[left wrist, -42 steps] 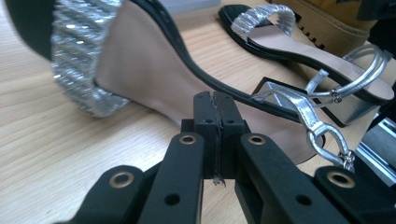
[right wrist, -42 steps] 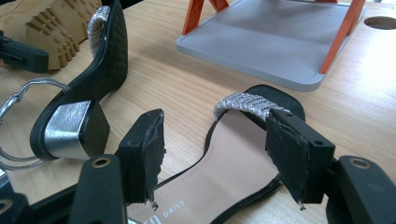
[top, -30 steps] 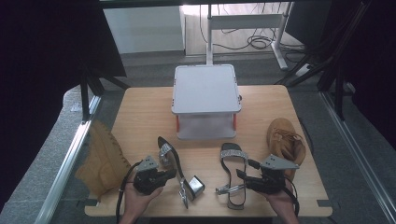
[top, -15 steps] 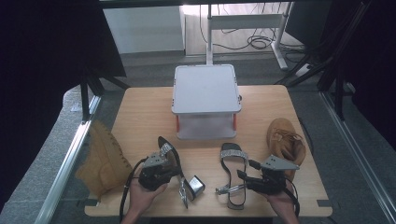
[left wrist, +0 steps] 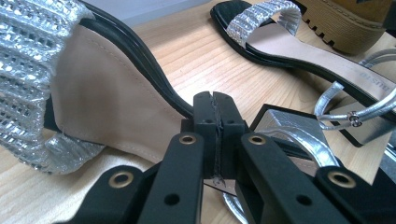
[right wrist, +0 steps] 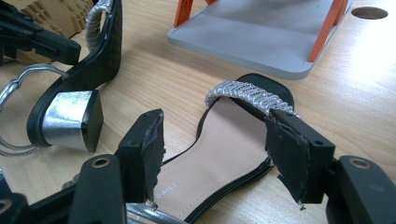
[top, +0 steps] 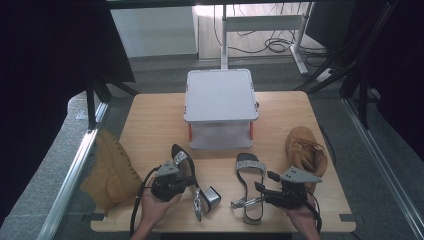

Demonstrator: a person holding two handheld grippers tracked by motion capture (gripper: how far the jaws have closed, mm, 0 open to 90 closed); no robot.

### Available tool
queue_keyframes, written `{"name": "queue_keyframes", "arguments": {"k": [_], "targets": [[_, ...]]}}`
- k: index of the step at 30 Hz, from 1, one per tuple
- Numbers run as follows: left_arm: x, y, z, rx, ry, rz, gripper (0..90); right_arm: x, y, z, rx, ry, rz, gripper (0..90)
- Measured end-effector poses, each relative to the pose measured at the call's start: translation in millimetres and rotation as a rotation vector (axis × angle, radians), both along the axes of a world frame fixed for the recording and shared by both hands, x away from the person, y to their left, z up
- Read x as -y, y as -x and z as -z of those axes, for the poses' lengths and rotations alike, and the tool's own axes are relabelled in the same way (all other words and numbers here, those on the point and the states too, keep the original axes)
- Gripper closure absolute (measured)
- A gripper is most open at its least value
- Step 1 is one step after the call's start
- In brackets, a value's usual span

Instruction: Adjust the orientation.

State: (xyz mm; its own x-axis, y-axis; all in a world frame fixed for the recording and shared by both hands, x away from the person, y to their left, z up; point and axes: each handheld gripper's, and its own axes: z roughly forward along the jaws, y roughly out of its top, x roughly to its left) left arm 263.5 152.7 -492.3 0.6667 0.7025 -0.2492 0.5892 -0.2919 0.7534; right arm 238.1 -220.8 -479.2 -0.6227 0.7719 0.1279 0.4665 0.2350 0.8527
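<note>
On the table point(top: 150, 125) near the front edge, left claw point(top: 186, 181) clamps together on the tipped left sandal's point(top: 182, 162) edge, while right claw point(top: 264, 192) stands apart astride the flat right sandal point(top: 250, 172).

At twelve o'clock on my wooden table point(top: 150, 125) I see a grey two-tier stand point(top: 220, 95) with orange posts, its top shelf bare. A tan suede boot point(top: 306, 150) lies at about three o'clock, on the table near the right edge. Another tan boot point(top: 107, 172) sits at nine o'clock, hanging past the table's left edge. Beyond the table, at twelve, a white desk frame point(top: 260, 25) stands over loose cables point(top: 277, 46) on the floor.
</note>
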Motion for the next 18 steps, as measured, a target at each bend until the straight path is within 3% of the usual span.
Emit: {"name": "queue_keyframes", "arguments": {"k": [4,7,9,10,18], "targets": [[5.7,-6.5,1.3,-0.005,0.012,-0.003,89.8,-0.8,0.4,0.0,0.000,-0.001,-0.002,37.4],[16.9,-19.3,3.1,-0.018,0.020,-0.004,89.8,-2.1,0.2,0.7,-0.001,0.002,-0.003,37.3],[28.6,-30.8,8.5,-0.052,-0.013,0.013,89.8,-3.0,0.8,0.8,-0.002,0.007,-0.004,37.3],[34.6,-40.7,15.3,-0.087,0.014,0.018,89.9,-3.3,1.1,0.9,0.000,0.009,-0.005,37.3],[37.5,-46.1,16.4,-0.103,-0.014,0.011,89.8,-2.6,1.2,2.4,-0.005,0.011,-0.003,37.2]]}}
